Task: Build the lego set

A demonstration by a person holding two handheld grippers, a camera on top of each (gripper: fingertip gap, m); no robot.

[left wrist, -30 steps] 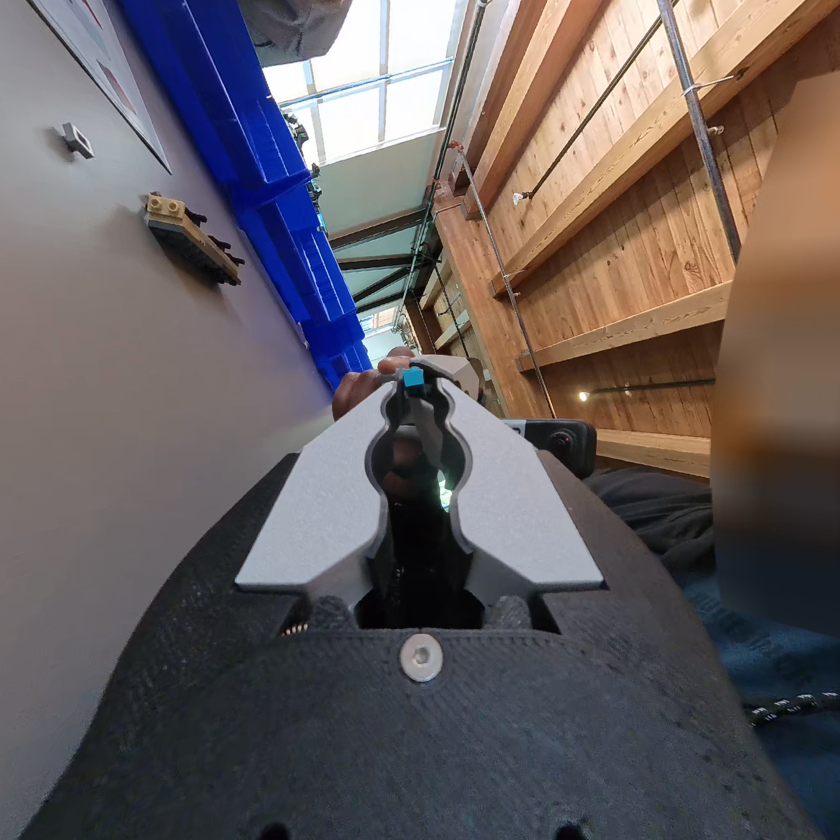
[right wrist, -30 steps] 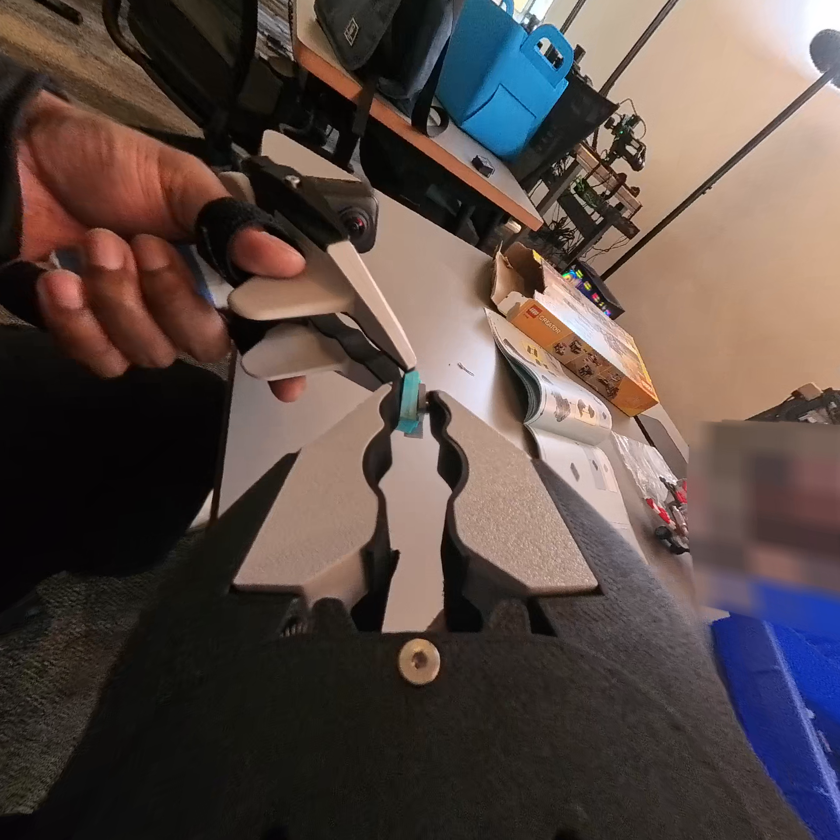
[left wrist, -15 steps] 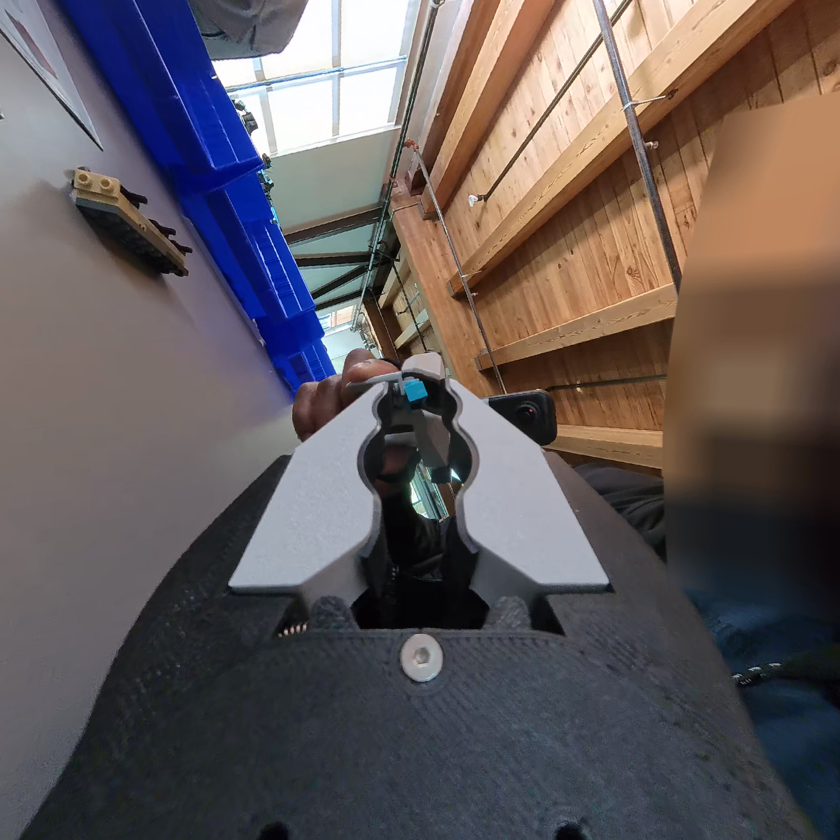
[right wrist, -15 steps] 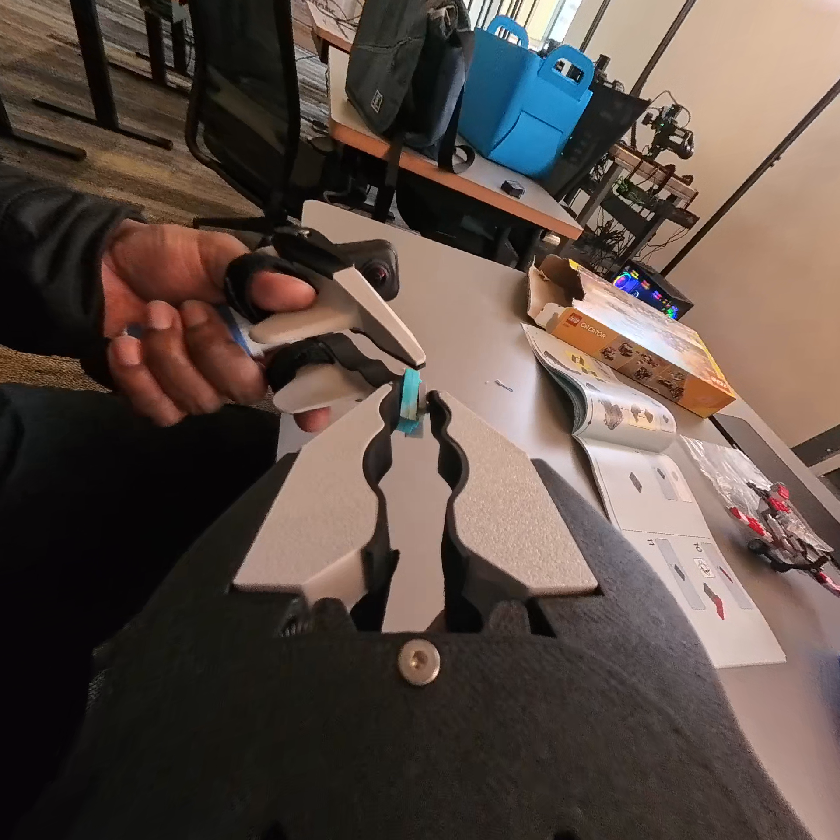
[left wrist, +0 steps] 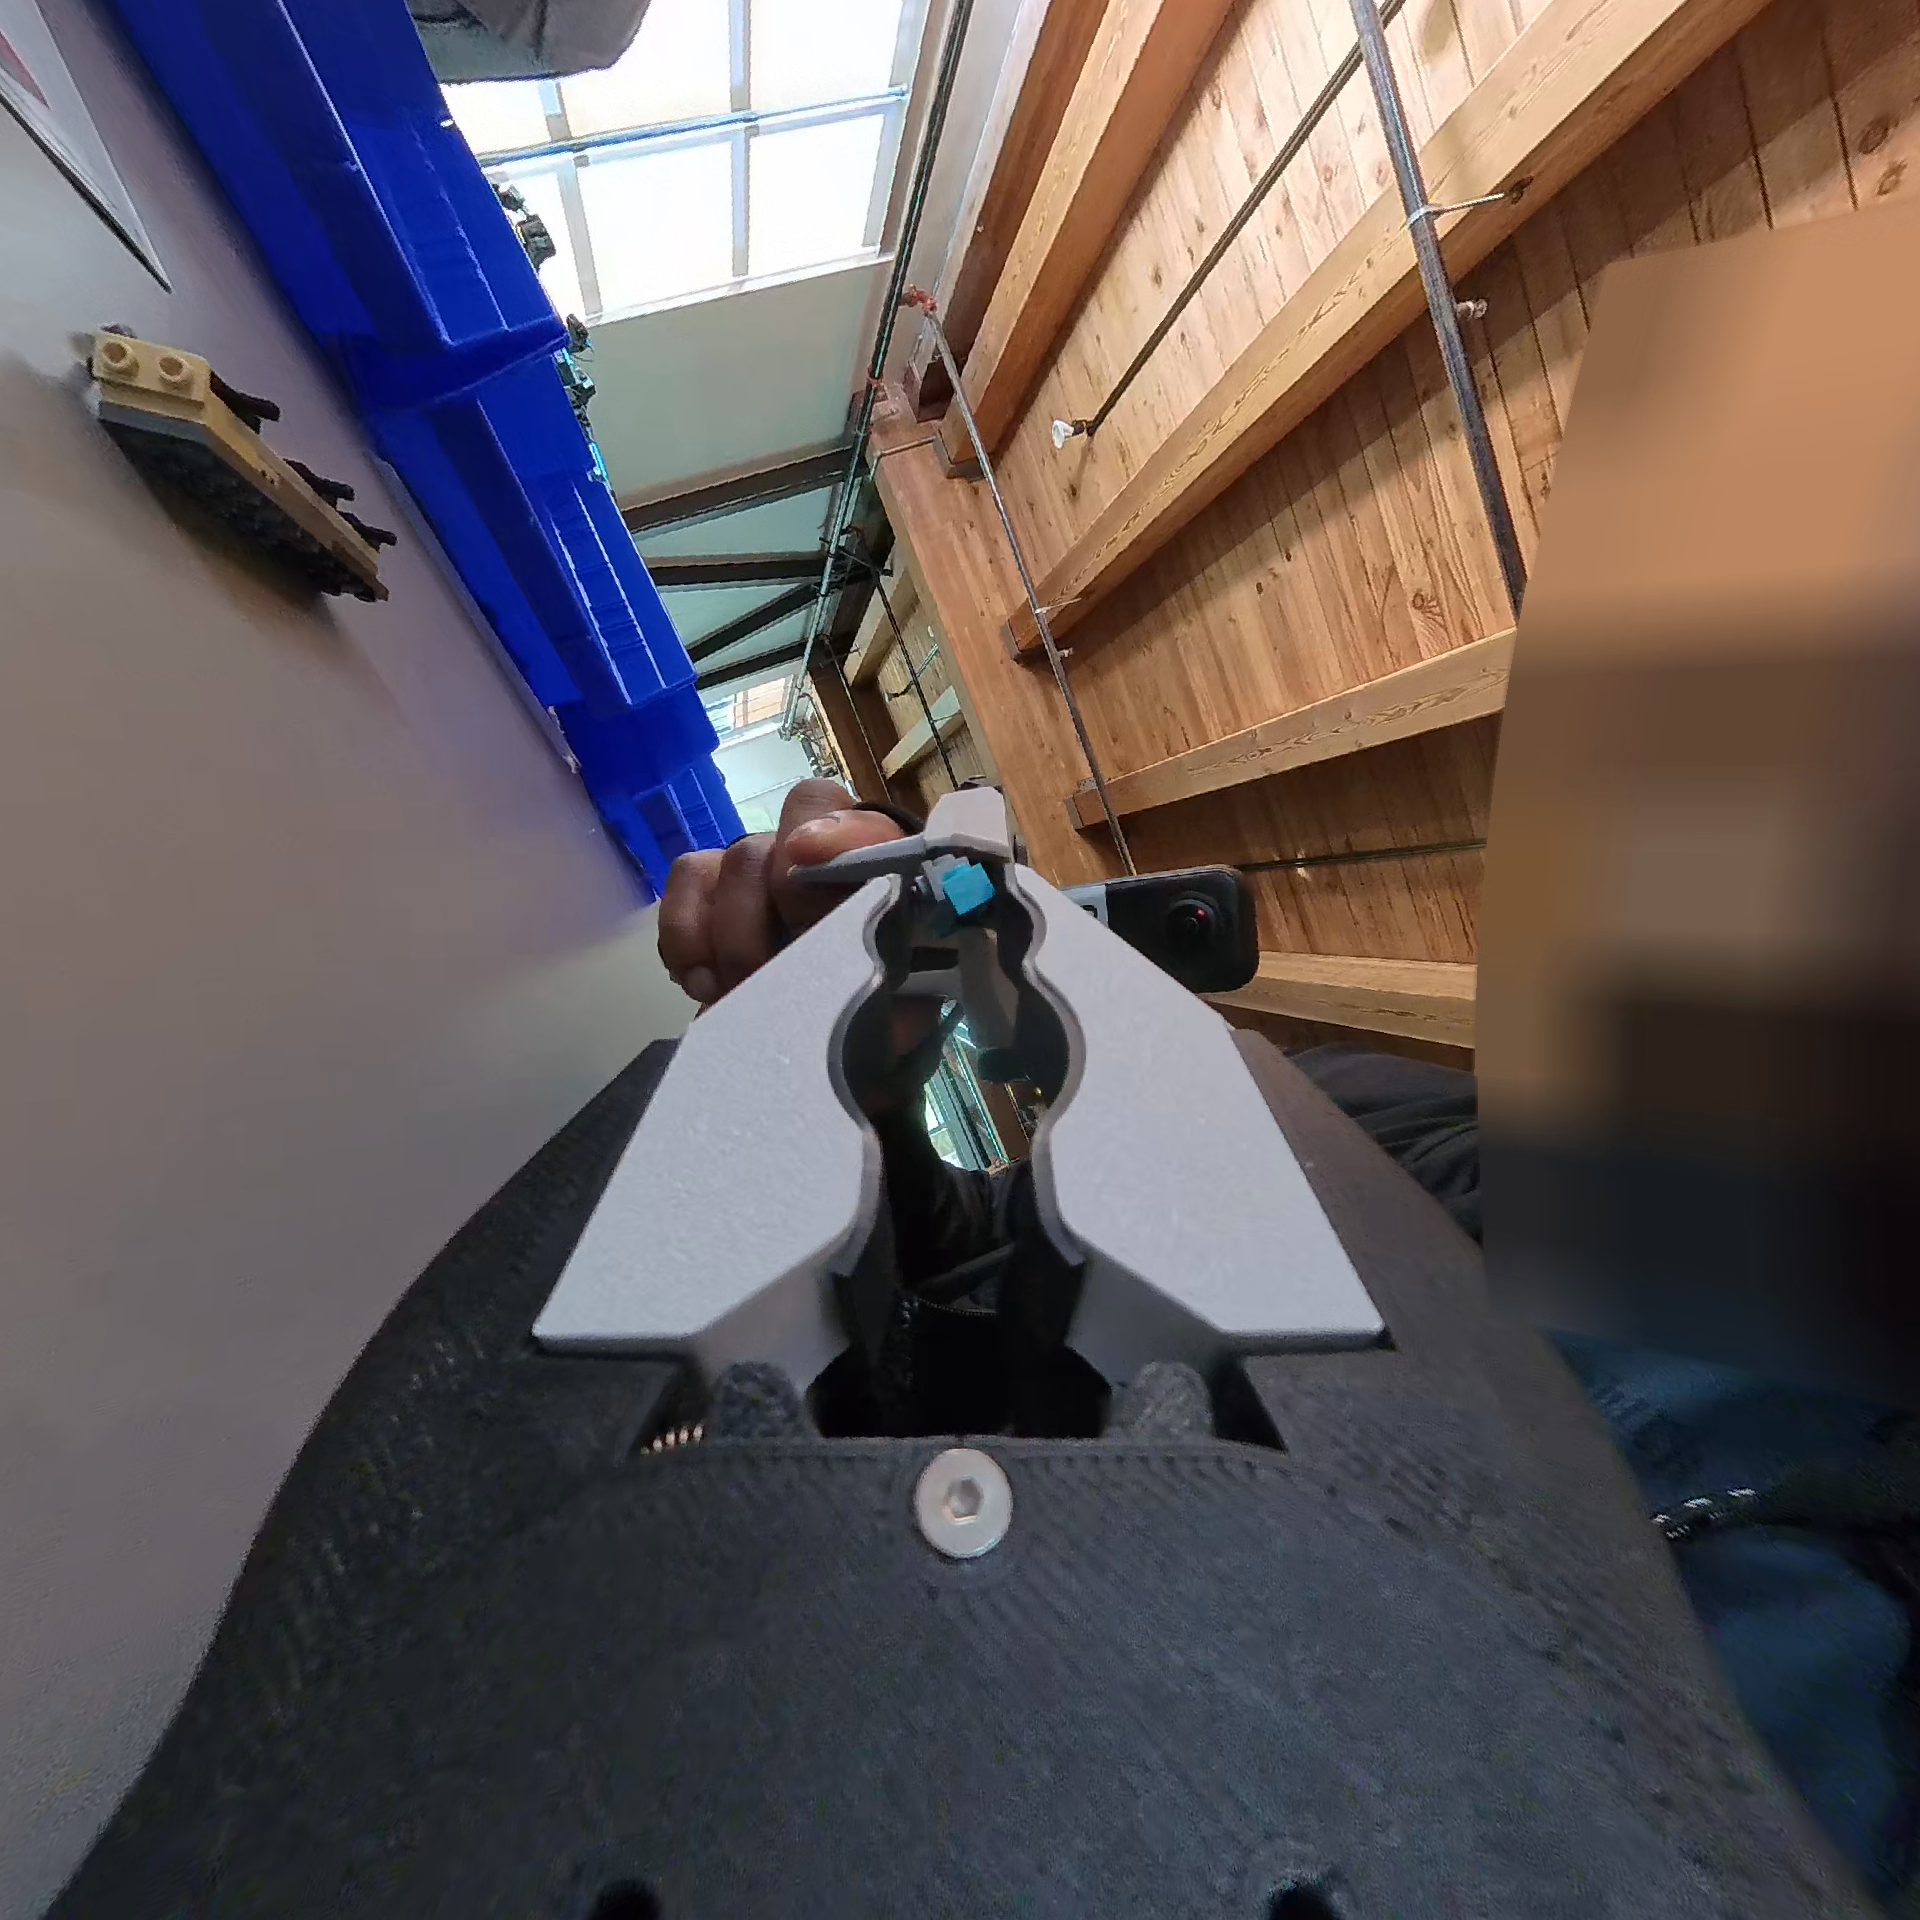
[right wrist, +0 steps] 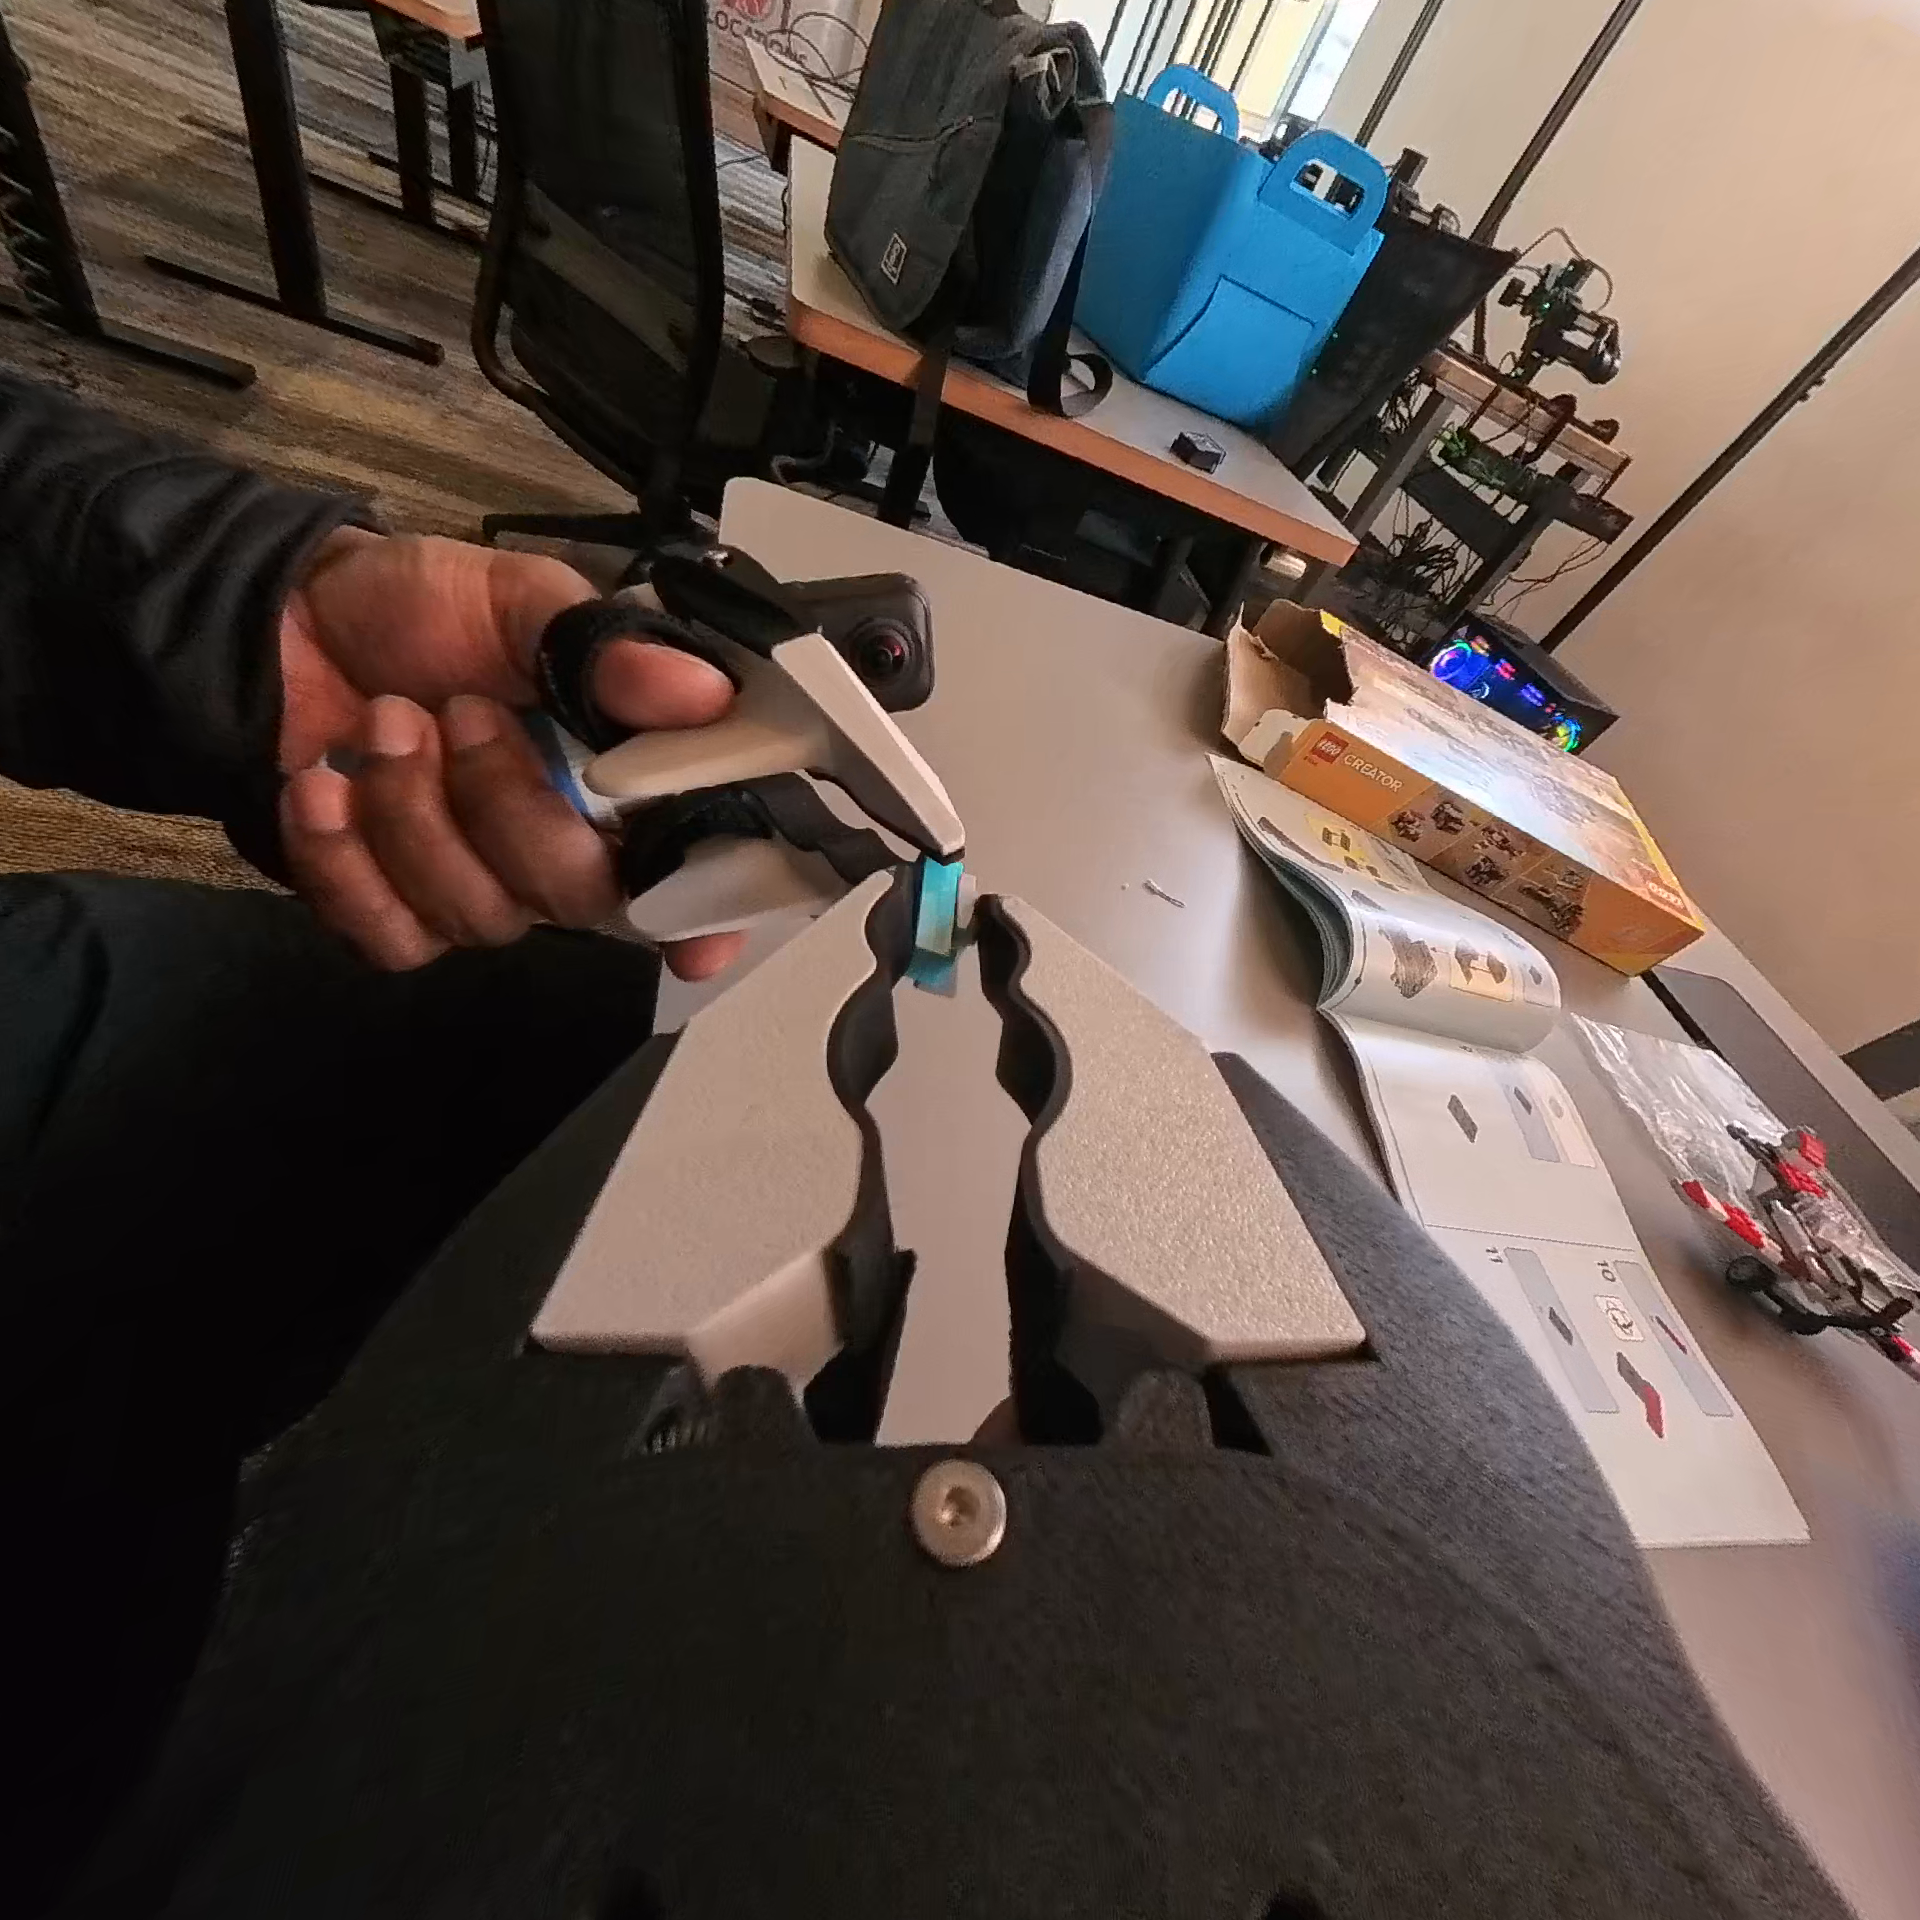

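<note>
A small teal lego piece with a little light grey part on its side is pinched between the tips of my right gripper, above the near edge of the grey table. My left gripper, held in a hand, meets it tip to tip; its fingers are closed around the same teal piece. In the right wrist view the left gripper comes in from the upper left and touches the piece's top. In the left wrist view the right gripper shows just beyond.
A tan and black lego build lies on the table beside blue bins. An open instruction booklet, an orange box and a plastic bag with red and grey pieces lie to the right. A chair stands behind.
Both grippers stay joined at the teal piece and have turned together. The right wrist view now shows more of the table, booklet and bag; the tan build shifted in the left view.
</note>
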